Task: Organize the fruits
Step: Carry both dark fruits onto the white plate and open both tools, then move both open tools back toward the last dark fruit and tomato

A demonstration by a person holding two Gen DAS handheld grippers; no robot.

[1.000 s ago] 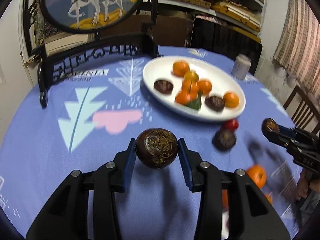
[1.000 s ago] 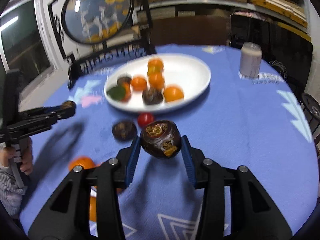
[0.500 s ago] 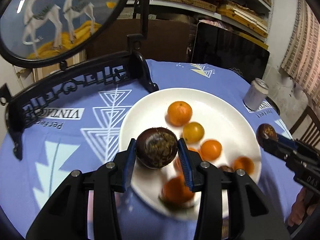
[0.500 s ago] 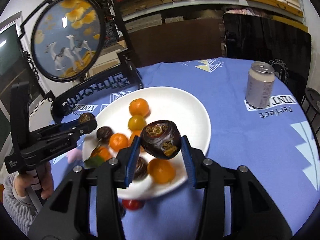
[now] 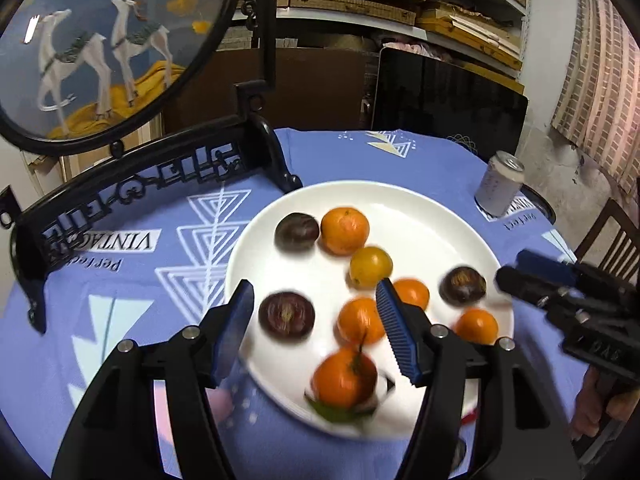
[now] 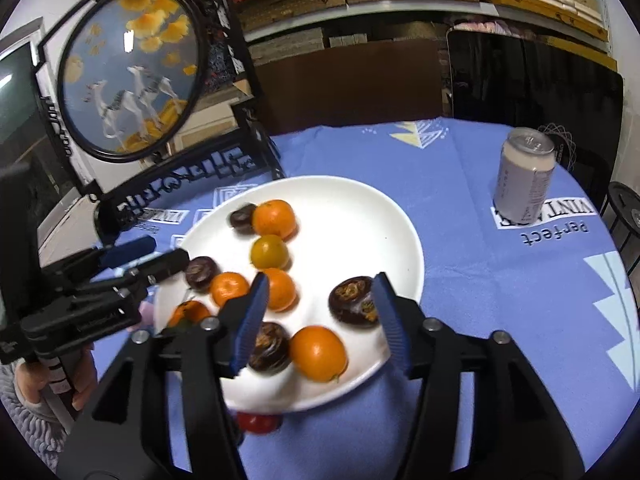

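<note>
The white plate [image 5: 420, 220] [image 6: 360, 216] holds several oranges, a yellow fruit [image 5: 370, 266] and dark brown fruits. My left gripper [image 5: 316, 320] hangs over the plate's near side, its jaws opening with nothing between the pads. One dark fruit [image 5: 286, 314] lies on the plate just under them, and another [image 5: 297, 232] rests farther back beside an orange [image 5: 344, 230]. My right gripper [image 6: 320, 300] is also opening. A dark fruit [image 6: 354, 300] sits on the plate between its fingers, close to the right one and free of the pads.
A small red fruit [image 6: 258, 422] lies on the blue cloth by the plate's near rim. A drink can [image 6: 524, 176] stands at the right. A round deer picture in a black stand [image 5: 100, 48] rises behind the plate. A wooden chair [image 5: 608, 240] is beyond the table edge.
Both grippers carried a dark fruit from the cloth over the plate, then opened. The fruits now lie on the plate, no longer held.
</note>
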